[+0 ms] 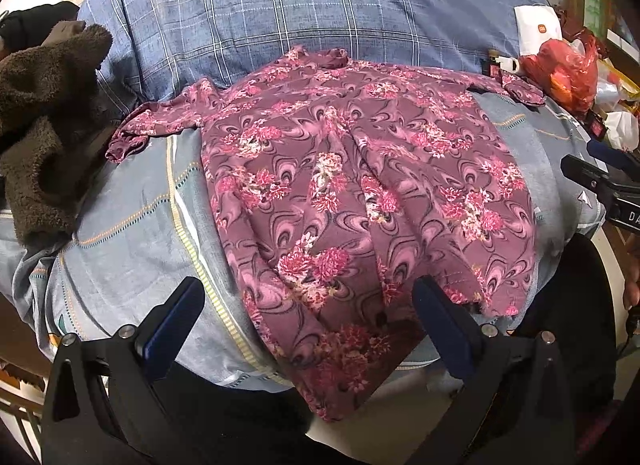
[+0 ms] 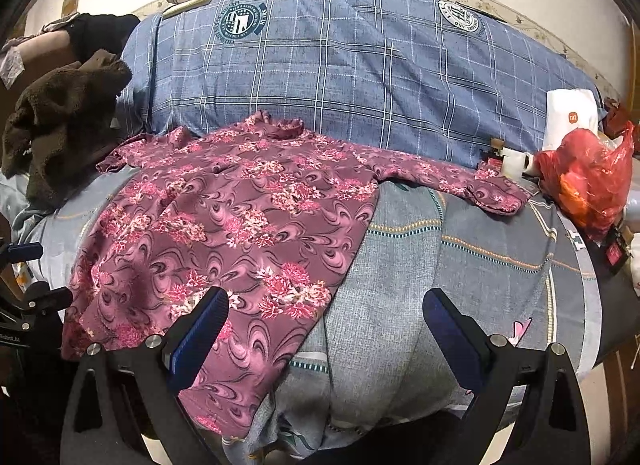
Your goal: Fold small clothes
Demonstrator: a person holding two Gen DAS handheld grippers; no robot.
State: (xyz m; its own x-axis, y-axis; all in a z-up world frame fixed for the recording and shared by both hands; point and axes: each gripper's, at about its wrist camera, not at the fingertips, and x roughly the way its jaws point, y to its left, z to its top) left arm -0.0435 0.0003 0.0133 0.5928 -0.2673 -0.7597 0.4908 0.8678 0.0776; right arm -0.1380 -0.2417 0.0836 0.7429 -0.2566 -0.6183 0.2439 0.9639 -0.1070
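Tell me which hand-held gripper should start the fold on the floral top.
Probably left. The left hand-held gripper is open over the floral top's hem; the right hand-held gripper mostly spans bare bedspread.

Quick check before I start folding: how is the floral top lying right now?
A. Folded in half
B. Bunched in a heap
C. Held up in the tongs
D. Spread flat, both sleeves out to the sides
D: the floral top lies spread on the bed, sleeves stretched to each side, and both tongs, left and right, are open and empty.
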